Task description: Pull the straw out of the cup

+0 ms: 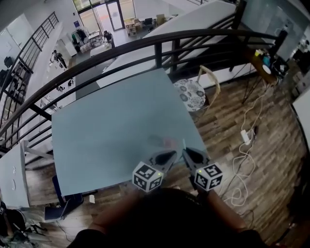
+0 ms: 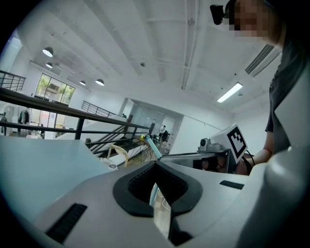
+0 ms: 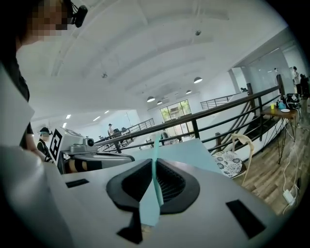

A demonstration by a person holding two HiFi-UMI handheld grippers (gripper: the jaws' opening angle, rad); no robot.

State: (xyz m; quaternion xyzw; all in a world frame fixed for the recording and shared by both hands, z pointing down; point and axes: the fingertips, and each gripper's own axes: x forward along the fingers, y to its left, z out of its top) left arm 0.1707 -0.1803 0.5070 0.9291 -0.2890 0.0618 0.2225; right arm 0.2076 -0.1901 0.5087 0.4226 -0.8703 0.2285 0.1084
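Table (image 1: 111,126) at centre; railing (image 1: 160,38) curves behind it, 10 to 2 o'clock; chair (image 1: 193,92) on floor (image 1: 227,111) just off table's far rt corner, 1 o'clock; power strip (image 1: 246,136) on floor at 3 o'clock; left gripper (image 1: 169,156) and right gripper (image 1: 188,152) side by side at 6 o'clock, over table's near rt edge; straw (image 3: 156,150) betw. right gripper's jaws.

Your head view is evenly daylit from the windows (image 1: 104,14) at 11 o'clock. The bench (image 1: 111,126) carries no hard shadows, only a smeared patch towards 6 o'clock. All three pictures bow strongly and go black at the corners. In the left gripper view, ceiling lamps (image 2: 47,51) glare at 10 o'clock. The straw (image 3: 151,203) in your right hand-held gripper (image 3: 155,167) blurs into a soft wedge.
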